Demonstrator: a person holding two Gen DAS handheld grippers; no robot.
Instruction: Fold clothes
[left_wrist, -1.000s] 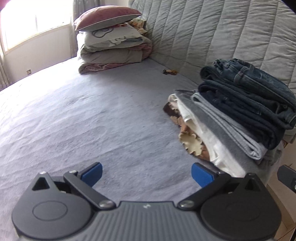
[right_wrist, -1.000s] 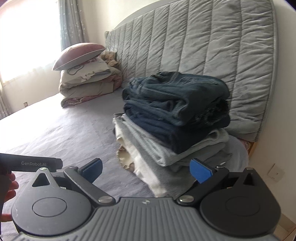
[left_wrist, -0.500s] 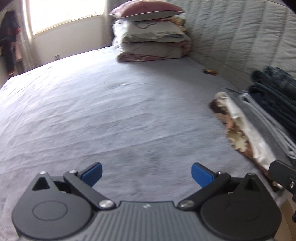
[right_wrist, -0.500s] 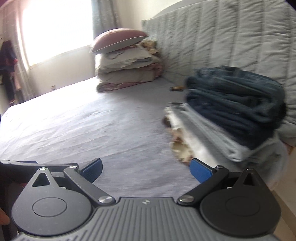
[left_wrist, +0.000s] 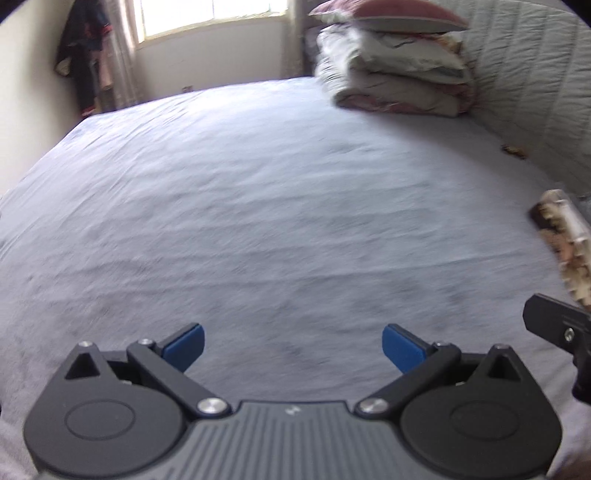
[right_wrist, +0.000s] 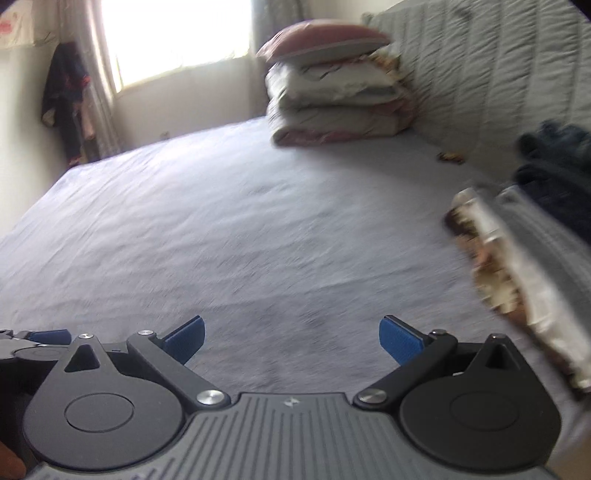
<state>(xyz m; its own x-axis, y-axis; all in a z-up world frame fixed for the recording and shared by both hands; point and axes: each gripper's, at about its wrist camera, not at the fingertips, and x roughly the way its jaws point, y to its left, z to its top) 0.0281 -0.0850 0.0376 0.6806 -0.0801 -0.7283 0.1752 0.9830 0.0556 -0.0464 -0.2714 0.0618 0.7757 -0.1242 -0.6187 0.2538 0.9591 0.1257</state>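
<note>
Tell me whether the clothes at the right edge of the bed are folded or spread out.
Folded. The clothes lie stacked in flat layers beside the headboard, dark items on top. Both the left gripper and right gripper are open and empty.

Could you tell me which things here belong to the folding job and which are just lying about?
Job:
- stack of folded clothes
- left tongs, open
- right tongs, open

Lying about:
- pile of pillows
- small brown item by the headboard
- hanging garments
</note>
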